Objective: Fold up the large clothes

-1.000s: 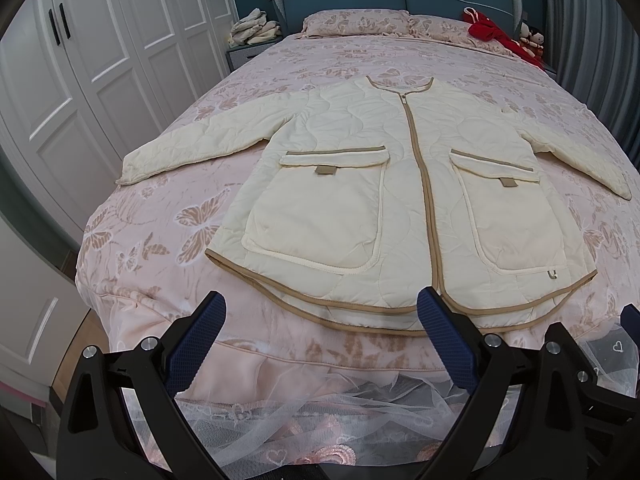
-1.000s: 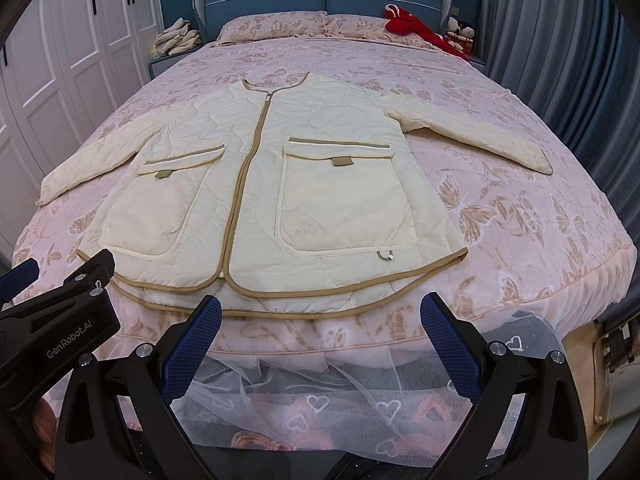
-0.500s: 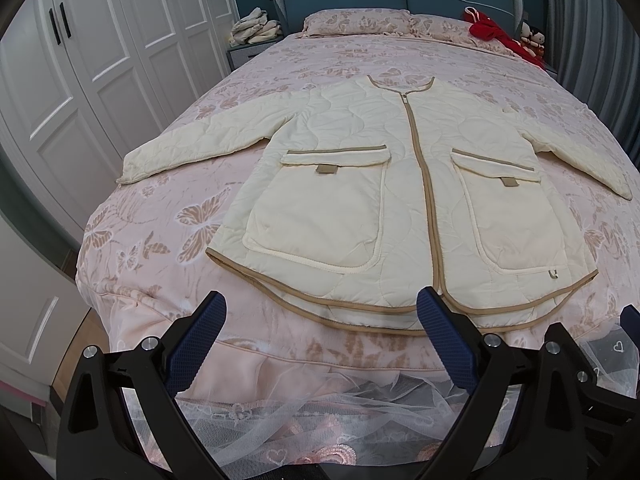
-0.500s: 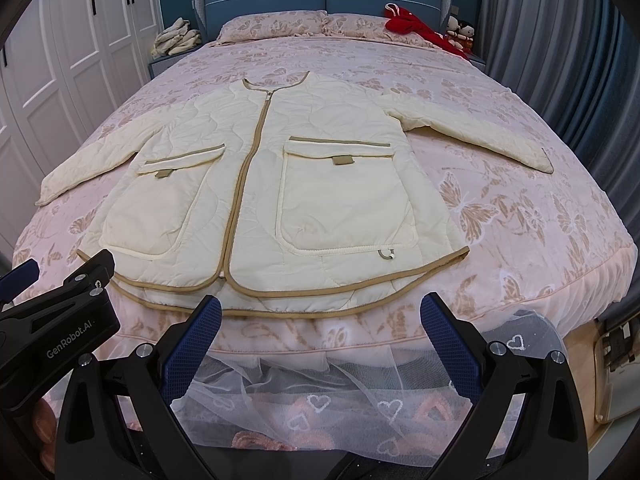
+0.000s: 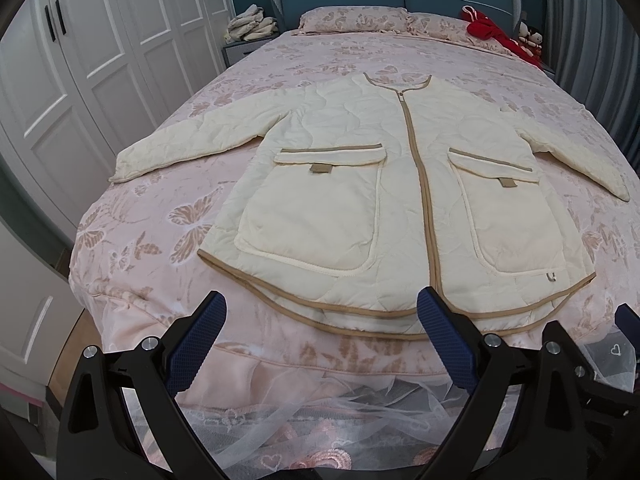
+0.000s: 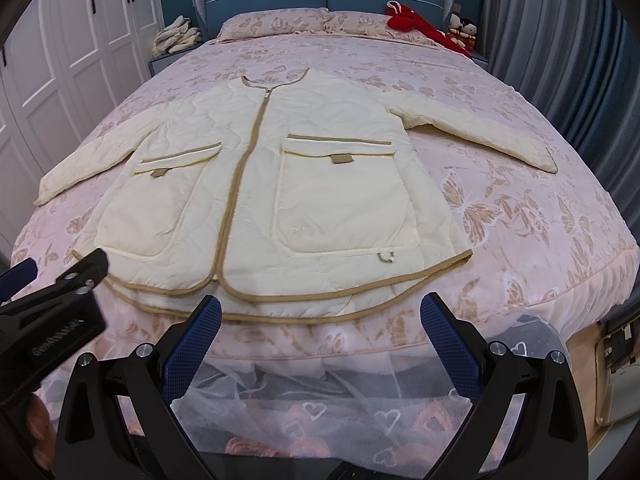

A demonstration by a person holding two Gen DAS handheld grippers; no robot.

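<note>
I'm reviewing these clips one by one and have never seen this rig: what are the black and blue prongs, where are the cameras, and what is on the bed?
No robot arm here: a person holds a two-finger gripper in each hand, each with a fisheye camera looking along its fingers. One picture shows the left gripper, the other the right gripper. Both have their jaws wide apart and hold nothing. On the pink bed a cream quilted jacket lies flat, zipped, sleeves spread. The left gripper also shows at the right camera's left edge.

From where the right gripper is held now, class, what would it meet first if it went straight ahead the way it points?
Most likely the tan-trimmed hem of the cream jacket, spread flat on the bed. The right gripper is open and empty, aimed at the bed's foot edge. Depth is unclear, so it might touch the bedspread edge first.
</note>
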